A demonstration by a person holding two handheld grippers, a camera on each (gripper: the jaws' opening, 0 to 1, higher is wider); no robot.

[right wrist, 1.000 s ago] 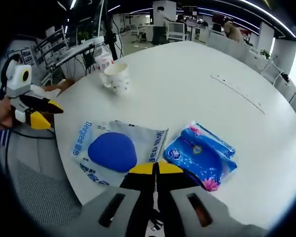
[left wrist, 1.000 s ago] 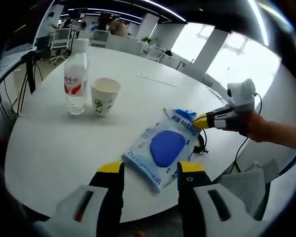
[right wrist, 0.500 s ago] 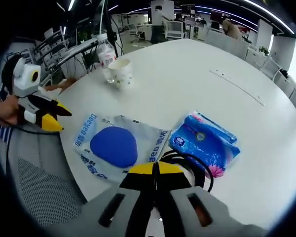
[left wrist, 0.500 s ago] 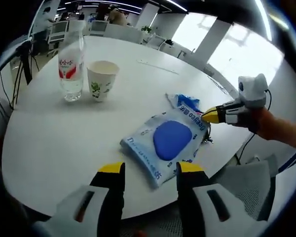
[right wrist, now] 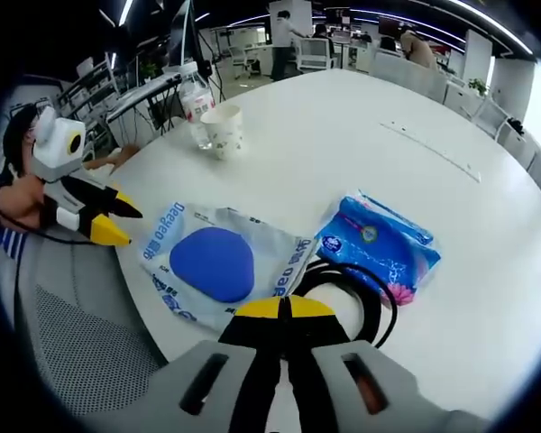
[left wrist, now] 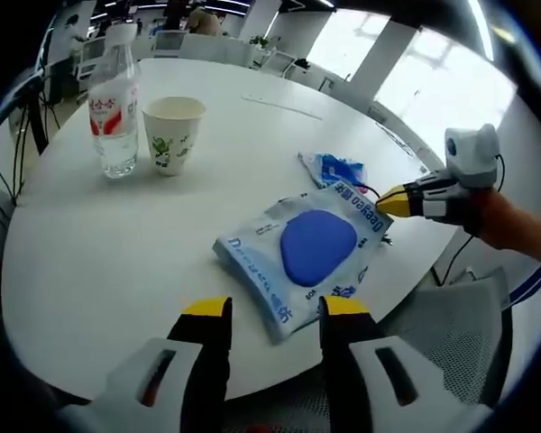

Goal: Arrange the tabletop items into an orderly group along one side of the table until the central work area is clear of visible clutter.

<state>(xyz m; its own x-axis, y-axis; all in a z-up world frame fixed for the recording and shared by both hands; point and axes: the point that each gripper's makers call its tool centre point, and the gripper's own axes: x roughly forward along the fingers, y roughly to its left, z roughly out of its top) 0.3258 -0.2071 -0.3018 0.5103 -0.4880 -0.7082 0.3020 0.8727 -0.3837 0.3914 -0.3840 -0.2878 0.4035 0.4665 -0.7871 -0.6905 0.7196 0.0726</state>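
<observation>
A black cable had emerged at lower centre beside the blue tissue pack. The right gripper stayed pressed together; the left gripper stayed apart over the white pouch.

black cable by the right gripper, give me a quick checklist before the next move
1. Right gripper jaws shut: ok.
2. Black cable caught in the right jaws: cannot tell.
3. Left gripper open: ok.
4. White-and-blue packet flat on table: ok.
5. Blue tissue pack apart from paper cup and water bottle, not grouped: not ok.
</observation>
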